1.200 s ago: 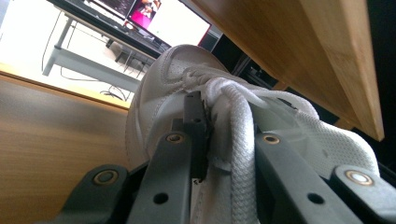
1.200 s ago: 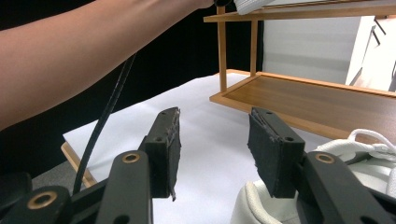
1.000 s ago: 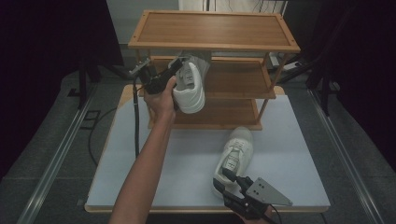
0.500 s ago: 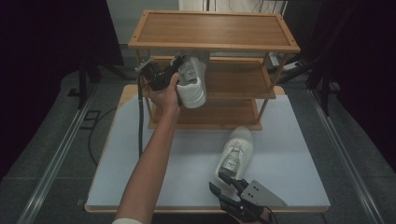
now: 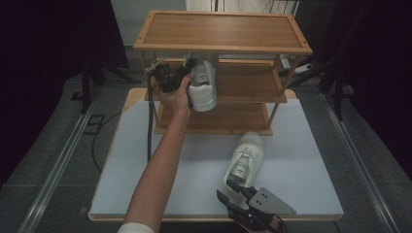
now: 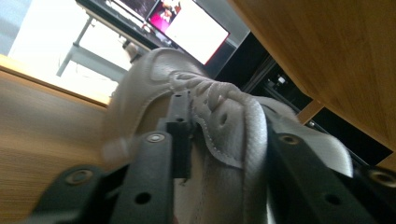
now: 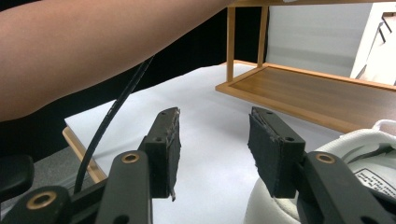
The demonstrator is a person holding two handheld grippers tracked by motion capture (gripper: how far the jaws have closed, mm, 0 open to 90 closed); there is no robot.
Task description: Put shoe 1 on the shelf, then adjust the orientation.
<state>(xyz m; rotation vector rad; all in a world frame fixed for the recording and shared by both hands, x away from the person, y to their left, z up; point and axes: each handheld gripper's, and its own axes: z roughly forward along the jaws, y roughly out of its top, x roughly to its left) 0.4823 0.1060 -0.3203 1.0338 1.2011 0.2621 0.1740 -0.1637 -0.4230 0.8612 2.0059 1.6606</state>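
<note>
Near edge, high view: the right gripper (image 5: 228, 190) sits at the bottom centre-right of the frame, its grey three-cornered plate (image 5: 272, 201) on top. Its jaws are spread apart and hold nothing; the right gripper view shows a clear gap between the two black pads (image 7: 167, 151), with white table surface (image 7: 210, 140) behind the gap.

Just beyond those jaws lies the second white shoe (image 5: 244, 158), flat on the white table (image 5: 301, 160), right of frame centre, toe toward the rack. In the right gripper view its heel (image 7: 345, 154) fills the lower right corner, just beside the right-hand jaw; contact cannot be determined.

The person's left forearm (image 5: 158, 170) runs from the bottom left of centre up to the hand (image 5: 176, 96) in the upper middle of the high view.

The left gripper (image 5: 187, 73) is pinching the first white shoe (image 5: 203, 85) at its collar. In the left gripper view the two jaws stand on either side of the shoe's lace-side edge (image 6: 210, 121), one inside the opening and one outside.

This shoe is held at the front left of the wooden rack (image 5: 223, 46), at the level of the middle shelf (image 5: 248, 82), under the top shelf. Whether its sole rests on the shelf cannot be determined.
</note>
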